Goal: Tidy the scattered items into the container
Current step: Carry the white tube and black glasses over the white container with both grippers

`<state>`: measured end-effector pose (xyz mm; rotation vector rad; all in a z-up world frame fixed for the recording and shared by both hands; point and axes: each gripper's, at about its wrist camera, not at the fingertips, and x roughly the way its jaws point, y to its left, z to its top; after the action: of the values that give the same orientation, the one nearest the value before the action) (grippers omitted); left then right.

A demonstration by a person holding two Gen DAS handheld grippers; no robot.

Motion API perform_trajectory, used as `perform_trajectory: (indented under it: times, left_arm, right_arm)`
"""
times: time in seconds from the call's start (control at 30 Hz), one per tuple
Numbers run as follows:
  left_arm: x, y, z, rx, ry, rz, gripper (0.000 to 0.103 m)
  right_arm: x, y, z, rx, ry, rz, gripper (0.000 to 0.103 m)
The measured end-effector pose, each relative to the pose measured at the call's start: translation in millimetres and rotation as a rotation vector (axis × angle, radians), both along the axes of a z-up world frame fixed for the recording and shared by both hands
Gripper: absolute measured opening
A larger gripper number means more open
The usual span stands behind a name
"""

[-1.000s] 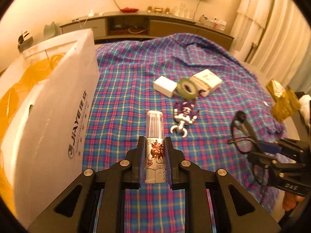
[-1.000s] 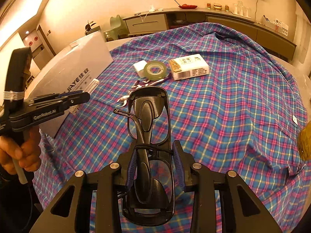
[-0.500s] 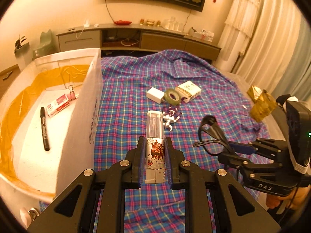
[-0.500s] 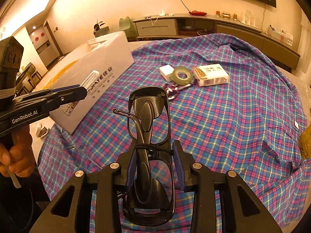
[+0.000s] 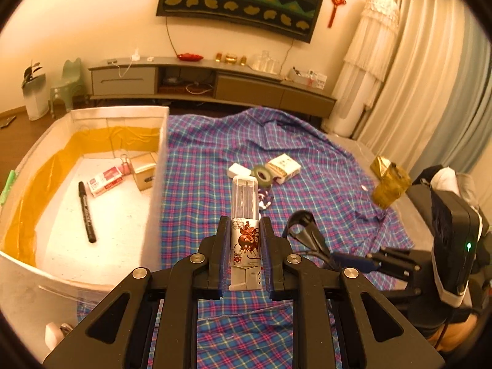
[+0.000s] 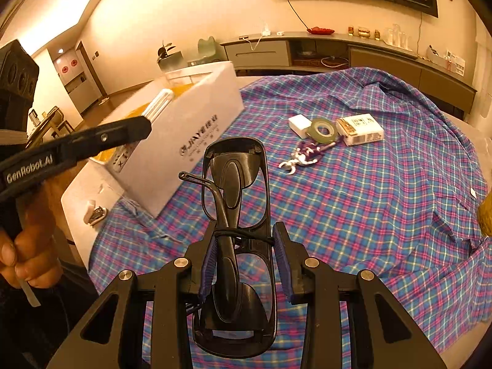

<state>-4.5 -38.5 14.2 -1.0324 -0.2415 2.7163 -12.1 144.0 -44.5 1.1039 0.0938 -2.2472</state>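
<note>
My left gripper (image 5: 245, 255) is shut on a clear-capped tube with a red cartoon print (image 5: 244, 212), held above the plaid cloth just right of the white box (image 5: 160, 184). The box holds a black marker (image 5: 86, 212), a red-and-white packet (image 5: 104, 180) and a tan carton (image 5: 143, 170). My right gripper (image 6: 244, 264) is shut on black glasses (image 6: 235, 203), held above the cloth. Left on the cloth are a white block (image 6: 299, 122), a green tape roll (image 6: 323, 129), a white carton (image 6: 359, 129) and a silver-purple clip (image 6: 303, 156).
The plaid cloth (image 6: 384, 200) covers the bed. A gold crumpled wrapper (image 5: 389, 181) lies at the right edge. A small stapler-like item (image 6: 97, 213) sits on the white board beside the box. A low cabinet (image 5: 215, 83) runs along the far wall.
Both grippers have risen and pulled back with their loads. The left wrist view has tilted up and swung so the inside of the box shows more fully.
</note>
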Motion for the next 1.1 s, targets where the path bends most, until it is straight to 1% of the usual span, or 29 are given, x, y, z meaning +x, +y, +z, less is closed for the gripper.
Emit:
perform_trajectory:
  times: [0.17, 0.37, 0.8, 0.97, 1.1]
  left_arm:
    - [7, -13, 7, 0.014, 0.018, 0.024, 0.019]
    - [14, -30, 15, 0.033, 0.044, 0.051, 0.019]
    - [21, -67, 23, 0.098, 0.087, 0.098, 0.019]
    - [20, -82, 20, 0.126, 0.096, 0.114, 0.019]
    - [16, -94, 15, 0.150, 0.077, 0.133, 0.019]
  right_arm:
    - [13, -9, 10, -0.016, 0.022, -0.006, 0.037]
    - [24, -24, 32, -0.057, 0.062, 0.002, 0.037]
    - [35, -62, 52, -0.093, 0.077, 0.034, 0.037]
    - [35, -76, 62, -0.089, 0.100, 0.046, 0.037]
    - [34, -86, 66, -0.081, 0.107, 0.051, 0.037]
